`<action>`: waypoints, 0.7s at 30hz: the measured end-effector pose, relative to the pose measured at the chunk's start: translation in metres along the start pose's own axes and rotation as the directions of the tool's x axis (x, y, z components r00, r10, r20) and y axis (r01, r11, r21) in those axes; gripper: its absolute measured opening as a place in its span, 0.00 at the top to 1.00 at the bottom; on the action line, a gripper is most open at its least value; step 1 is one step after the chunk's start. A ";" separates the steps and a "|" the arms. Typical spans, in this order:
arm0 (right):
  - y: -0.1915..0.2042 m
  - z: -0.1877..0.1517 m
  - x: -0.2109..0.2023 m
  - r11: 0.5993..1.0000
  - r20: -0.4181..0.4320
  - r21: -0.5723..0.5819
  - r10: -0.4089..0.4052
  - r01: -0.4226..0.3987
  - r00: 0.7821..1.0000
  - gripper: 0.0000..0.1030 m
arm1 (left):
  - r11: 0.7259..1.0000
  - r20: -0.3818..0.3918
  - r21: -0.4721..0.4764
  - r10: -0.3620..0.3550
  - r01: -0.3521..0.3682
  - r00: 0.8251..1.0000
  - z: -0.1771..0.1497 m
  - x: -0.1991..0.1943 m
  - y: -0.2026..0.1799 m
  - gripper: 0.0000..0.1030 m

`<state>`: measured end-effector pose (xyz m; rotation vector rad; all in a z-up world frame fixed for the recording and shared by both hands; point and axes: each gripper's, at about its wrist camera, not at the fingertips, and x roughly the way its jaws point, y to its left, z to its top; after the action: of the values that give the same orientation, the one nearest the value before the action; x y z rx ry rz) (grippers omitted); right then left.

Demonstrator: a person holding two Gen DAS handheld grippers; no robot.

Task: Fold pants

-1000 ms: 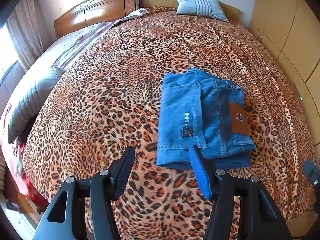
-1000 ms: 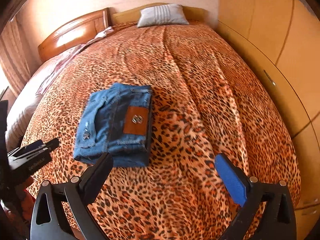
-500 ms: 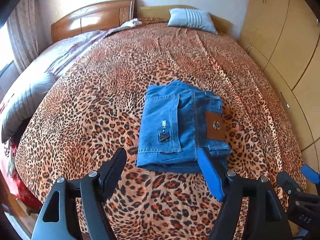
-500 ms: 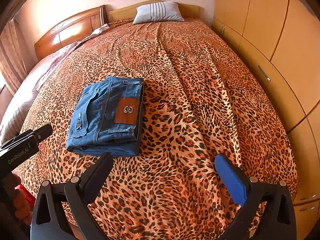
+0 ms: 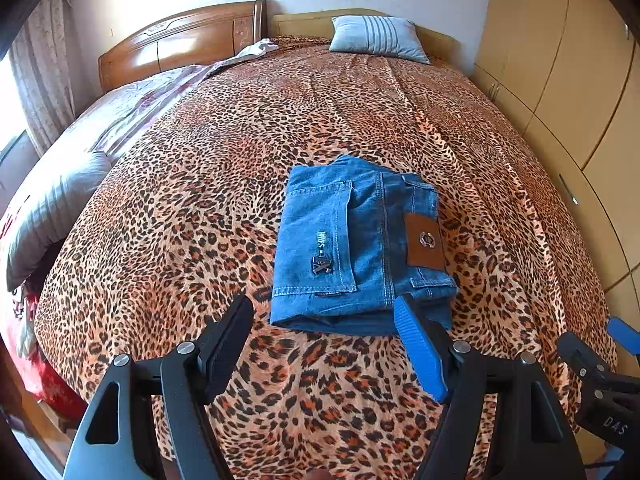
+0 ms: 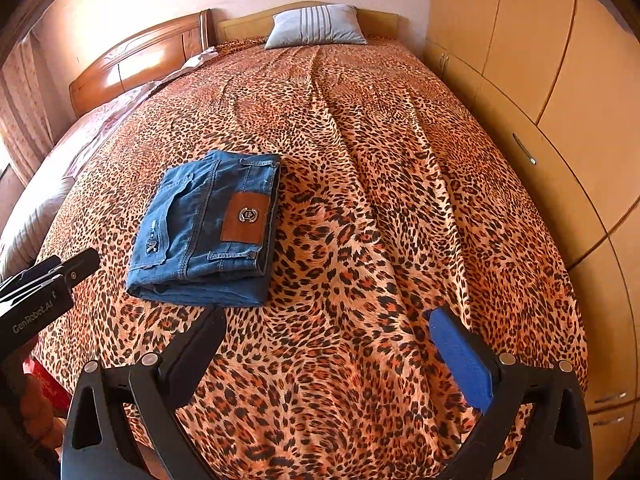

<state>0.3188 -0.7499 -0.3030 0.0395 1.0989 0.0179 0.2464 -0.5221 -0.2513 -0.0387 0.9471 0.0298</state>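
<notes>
Left wrist view, folded jeans [image 5: 362, 242] just beyond left gripper [image 5: 324, 320], fingers [image 5: 418, 354] apart, empty.

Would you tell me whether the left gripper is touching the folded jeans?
Apart. The right wrist view shows the left gripper off the folded jeans, with leopard bedspread between.

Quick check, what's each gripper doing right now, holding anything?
Left gripper: open, holding nothing; folded jeans lie just beyond its tips.
Right gripper: open, holding nothing, above the leopard bedspread.
</notes>
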 end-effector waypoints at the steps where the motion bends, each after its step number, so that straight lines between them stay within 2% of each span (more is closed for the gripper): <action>1: 0.000 0.000 0.000 1.000 -0.002 0.001 0.001 -0.001 1.000 0.01 | 1.000 0.001 0.003 0.000 0.000 1.000 0.000 -0.001 -0.001 0.30; 21: 0.001 -0.003 0.002 1.000 -0.011 -0.025 -0.001 0.001 1.000 0.01 | 0.999 -0.001 0.048 0.016 -0.016 1.000 0.000 -0.005 -0.011 0.30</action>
<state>0.3168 -0.7486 -0.3057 0.0166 1.1093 0.0305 0.2440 -0.5329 -0.2469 0.0128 0.9495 0.0220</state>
